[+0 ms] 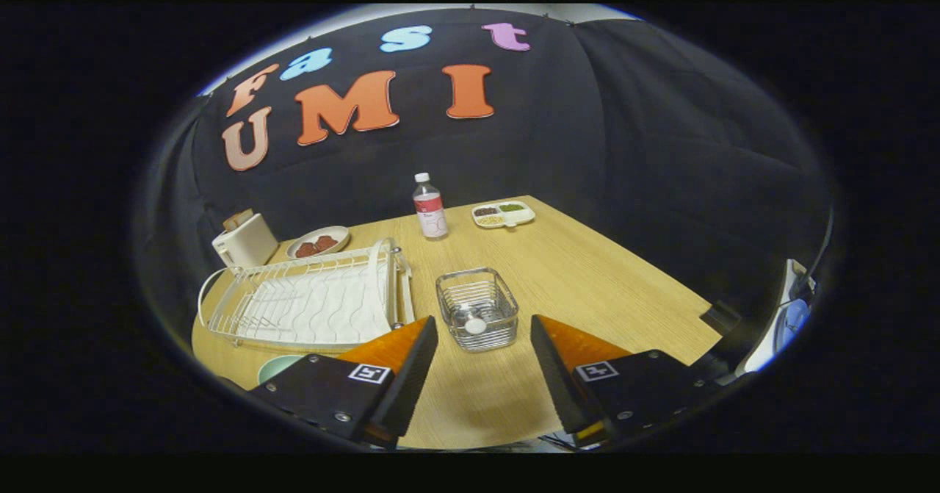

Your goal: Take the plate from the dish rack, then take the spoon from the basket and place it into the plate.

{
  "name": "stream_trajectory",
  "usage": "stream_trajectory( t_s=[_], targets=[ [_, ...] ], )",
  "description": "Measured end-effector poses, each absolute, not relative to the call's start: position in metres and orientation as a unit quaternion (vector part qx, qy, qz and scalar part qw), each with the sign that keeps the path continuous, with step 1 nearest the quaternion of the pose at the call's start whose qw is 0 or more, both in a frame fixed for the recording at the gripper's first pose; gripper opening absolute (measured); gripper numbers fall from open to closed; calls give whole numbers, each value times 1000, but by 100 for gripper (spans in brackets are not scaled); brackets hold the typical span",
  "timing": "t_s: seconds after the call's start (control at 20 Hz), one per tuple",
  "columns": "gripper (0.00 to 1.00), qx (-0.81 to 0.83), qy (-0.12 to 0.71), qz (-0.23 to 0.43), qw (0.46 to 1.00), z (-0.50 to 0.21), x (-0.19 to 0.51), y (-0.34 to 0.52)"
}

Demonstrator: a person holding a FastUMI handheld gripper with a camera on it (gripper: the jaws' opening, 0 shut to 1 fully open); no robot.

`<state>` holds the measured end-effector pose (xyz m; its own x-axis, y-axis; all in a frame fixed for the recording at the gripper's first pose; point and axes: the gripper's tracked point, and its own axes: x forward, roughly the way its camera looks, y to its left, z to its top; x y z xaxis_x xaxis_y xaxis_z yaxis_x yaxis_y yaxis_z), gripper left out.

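Wire basket is sitting just ahead of the spread, empty claw; its rim risks blocking the fingers from pinching the low-lying spoon.

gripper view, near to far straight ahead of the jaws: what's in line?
Open gripper, jaws apart with nothing between them → wire basket with the spoon in it, just ahead → water bottle → divided snack tray near the table's far edge.
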<state>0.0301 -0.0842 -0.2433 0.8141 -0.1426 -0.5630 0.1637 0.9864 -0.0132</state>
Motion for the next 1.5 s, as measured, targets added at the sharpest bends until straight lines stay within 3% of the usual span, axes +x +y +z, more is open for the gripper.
stream_trajectory(
  t_s=[0.45, 0.55, 0.6, 0.95, 1.5],
  targets=[
    [44, 21, 304, -39, 952, -266, 61, -76],
    [34, 15, 303, -38, 952, -269, 65, -80],
    [22, 18, 300, -39, 953, -269, 66, -81],
    [6, 9, 288, -41, 957, -250, 72, -86],
    [6, 15, 253, -69, 965, -193, 43, -90]
  ],
)
